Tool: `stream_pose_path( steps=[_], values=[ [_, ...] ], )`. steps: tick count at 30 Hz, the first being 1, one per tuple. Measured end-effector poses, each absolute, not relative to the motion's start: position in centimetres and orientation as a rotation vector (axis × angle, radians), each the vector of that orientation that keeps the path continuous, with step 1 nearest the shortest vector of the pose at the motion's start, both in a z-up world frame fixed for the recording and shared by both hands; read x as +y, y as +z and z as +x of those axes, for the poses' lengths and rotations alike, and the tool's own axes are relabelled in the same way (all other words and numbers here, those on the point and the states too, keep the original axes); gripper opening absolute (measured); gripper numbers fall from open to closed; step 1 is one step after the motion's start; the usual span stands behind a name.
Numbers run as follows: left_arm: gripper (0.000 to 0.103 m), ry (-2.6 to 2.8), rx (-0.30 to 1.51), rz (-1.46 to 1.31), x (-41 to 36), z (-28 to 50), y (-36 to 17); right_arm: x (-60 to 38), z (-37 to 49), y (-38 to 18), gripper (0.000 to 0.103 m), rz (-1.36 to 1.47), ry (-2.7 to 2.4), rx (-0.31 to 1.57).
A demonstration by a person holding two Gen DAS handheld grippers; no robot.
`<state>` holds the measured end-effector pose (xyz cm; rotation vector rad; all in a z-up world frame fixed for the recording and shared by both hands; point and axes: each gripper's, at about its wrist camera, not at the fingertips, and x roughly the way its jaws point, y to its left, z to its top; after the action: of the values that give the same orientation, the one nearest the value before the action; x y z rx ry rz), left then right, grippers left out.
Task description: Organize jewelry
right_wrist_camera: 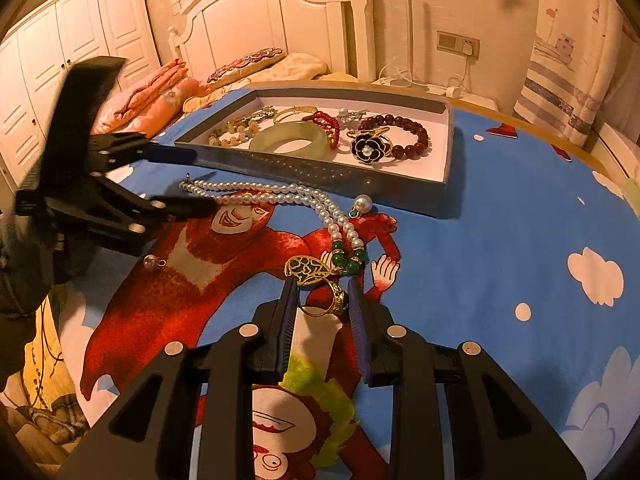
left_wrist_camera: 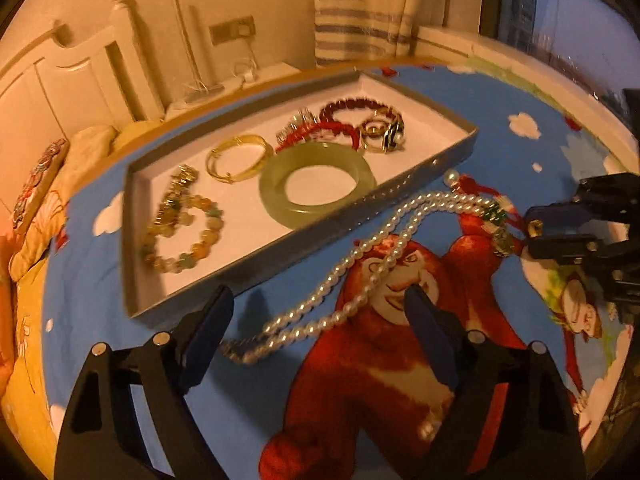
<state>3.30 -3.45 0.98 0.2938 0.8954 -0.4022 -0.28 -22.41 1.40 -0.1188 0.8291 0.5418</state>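
A long pearl necklace lies on the blue cartoon cloth in front of a grey tray. Its green beads and gold pendant lie at my right gripper. That gripper is shut on a gold ring, held just above the cloth beside the pendant. My left gripper is open and straddles the necklace's clasp end, its pads clear of the pearls. In the right wrist view the left gripper reaches in from the left. The tray holds a jade bangle, a gold bangle and several bracelets.
One loose pearl drop lies by the tray's front wall. Another small pearl sits on the cloth under the left gripper. A black flower brooch is in the tray. A bed with pillows stands behind the table's far edge.
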Motion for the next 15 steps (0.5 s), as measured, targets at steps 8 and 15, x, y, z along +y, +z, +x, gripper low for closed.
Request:
stream_pose_path(
  steps=[8, 15],
  values=[
    [0.014, -0.387, 0.892, 0.226, -1.7, 1.9, 0.7, -22.7, -0.1, 1.3, 0.026, -0.099, 0.549, 0.836],
    [0.015, -0.383, 0.898, 0.213, -1.5, 0.8, 0.8, -22.5, -0.2, 1.2, 0.026, -0.11, 0.549, 0.839]
  ],
)
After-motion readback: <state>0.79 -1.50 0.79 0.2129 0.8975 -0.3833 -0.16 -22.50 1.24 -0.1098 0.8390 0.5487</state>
